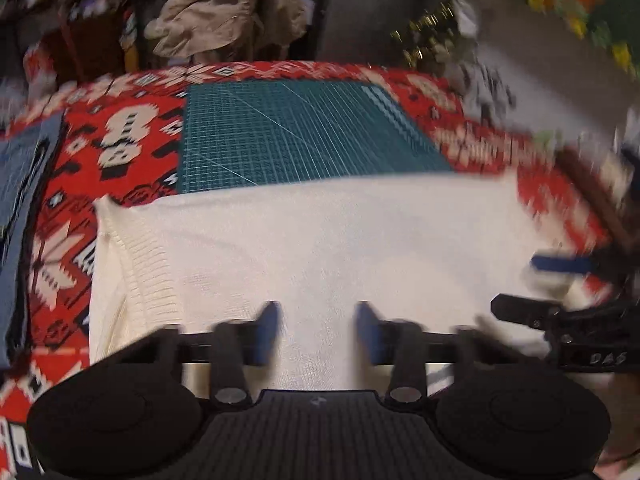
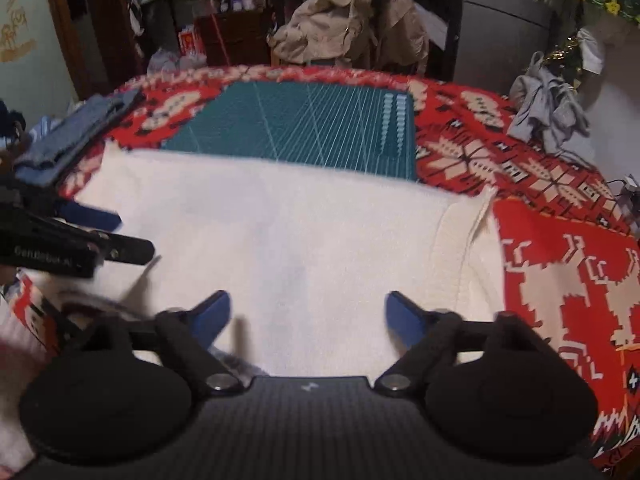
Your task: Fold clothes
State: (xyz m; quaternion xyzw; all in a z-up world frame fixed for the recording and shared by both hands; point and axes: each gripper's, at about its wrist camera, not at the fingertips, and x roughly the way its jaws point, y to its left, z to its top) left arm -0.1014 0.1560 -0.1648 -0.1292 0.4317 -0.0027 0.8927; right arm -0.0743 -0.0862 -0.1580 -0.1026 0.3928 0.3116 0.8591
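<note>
Cluttered home room, patterned tablecloth (image 2: 560, 280)

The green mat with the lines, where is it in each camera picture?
Left wrist view: green mat sits upper middle, behind the white sweater.
Right wrist view: green mat sits upper middle, behind the sweater too.
Shared landmark: the beige jacket heaped beyond the table.

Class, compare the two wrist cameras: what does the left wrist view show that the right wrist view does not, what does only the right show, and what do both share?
Only the left wrist view: the left tool from behind, open above the cloth, and the right tool's blue pad at the right edge.

Only the right wrist view: the right tool from behind, open, a grey garment hanging at the right, and cluttered shelves at the back.

Both: the white sweater, the green cutting mat, the red patterned cover, folded blue clothes and a beige jacket.
</note>
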